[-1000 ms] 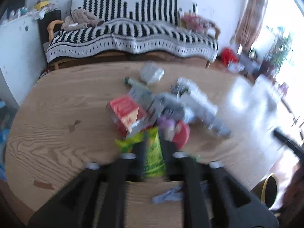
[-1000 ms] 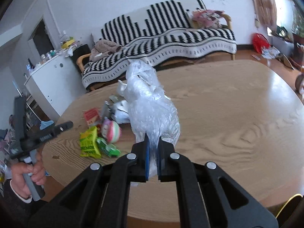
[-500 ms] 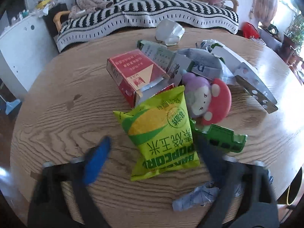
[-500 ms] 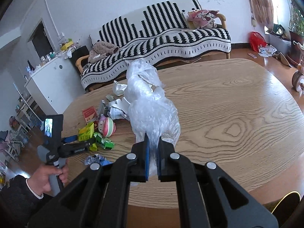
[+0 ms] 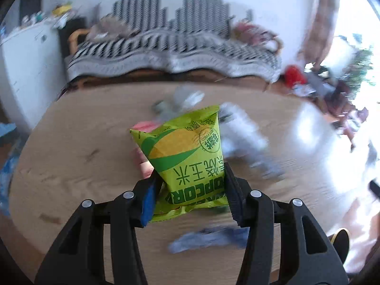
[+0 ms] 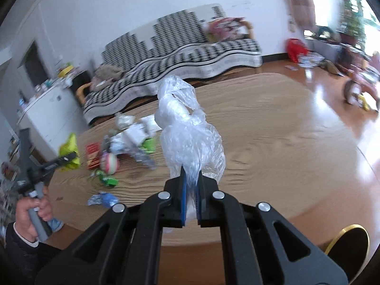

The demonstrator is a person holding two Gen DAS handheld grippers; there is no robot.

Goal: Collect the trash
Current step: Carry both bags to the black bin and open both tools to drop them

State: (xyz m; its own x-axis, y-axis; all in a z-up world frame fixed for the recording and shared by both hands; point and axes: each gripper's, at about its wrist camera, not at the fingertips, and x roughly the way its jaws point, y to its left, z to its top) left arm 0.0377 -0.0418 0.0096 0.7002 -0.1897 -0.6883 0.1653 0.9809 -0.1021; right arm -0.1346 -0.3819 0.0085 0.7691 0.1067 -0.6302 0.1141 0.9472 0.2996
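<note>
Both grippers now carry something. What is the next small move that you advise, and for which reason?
Probably bring the popcorn bag over to the clear plastic bag. The left gripper is closing on the popcorn bag, which looks lifted off the table, and the right gripper is shut on the plastic bag. No bin is visible, so that bag seems the collecting place.

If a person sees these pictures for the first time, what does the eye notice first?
First the bright green popcorn bag, lifted above the wooden table between the closing jaws of the left gripper. Then the crumpled clear plastic bag pinched in the right gripper, with the striped sofa behind.
</note>
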